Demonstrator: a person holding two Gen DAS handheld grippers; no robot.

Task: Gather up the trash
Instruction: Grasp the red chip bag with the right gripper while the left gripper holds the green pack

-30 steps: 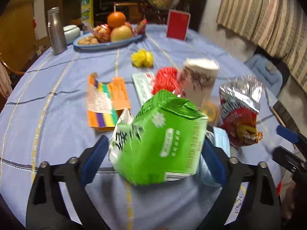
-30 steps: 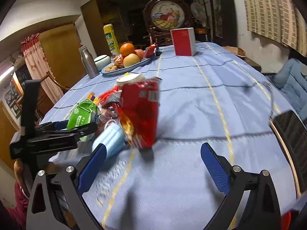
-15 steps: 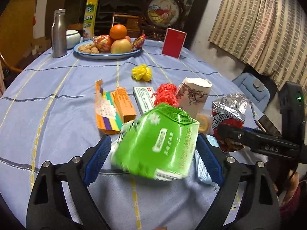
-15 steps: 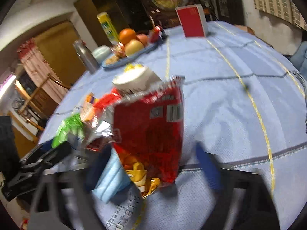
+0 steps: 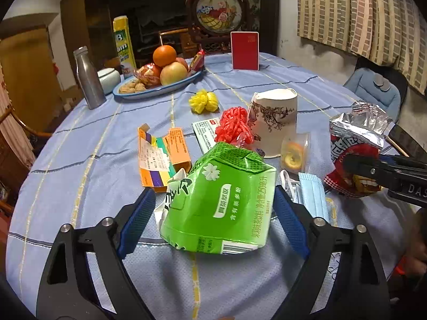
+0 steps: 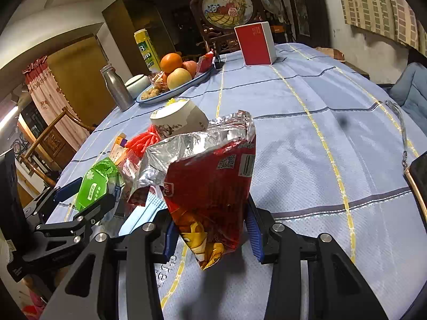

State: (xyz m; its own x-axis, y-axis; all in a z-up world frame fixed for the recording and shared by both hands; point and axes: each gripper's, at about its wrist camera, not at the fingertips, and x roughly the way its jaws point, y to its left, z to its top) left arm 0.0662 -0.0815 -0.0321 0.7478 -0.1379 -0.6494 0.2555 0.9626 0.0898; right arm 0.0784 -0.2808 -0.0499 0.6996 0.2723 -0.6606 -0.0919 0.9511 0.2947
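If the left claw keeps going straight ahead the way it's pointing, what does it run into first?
The green carton, sitting between the left claw's open fingers. Beyond it probably the red mesh netting, though depth is unclear.

Right gripper point(image 6: 210, 236) now closes on the red snack bag point(image 6: 213, 189); a second ago it sat spread wide, short of it. Bag tilts, bottom corner off the surface point(image 6: 307, 138). Left gripper point(image 5: 213, 214) straddles the green carton point(image 5: 221, 202), pads nearer its sides.
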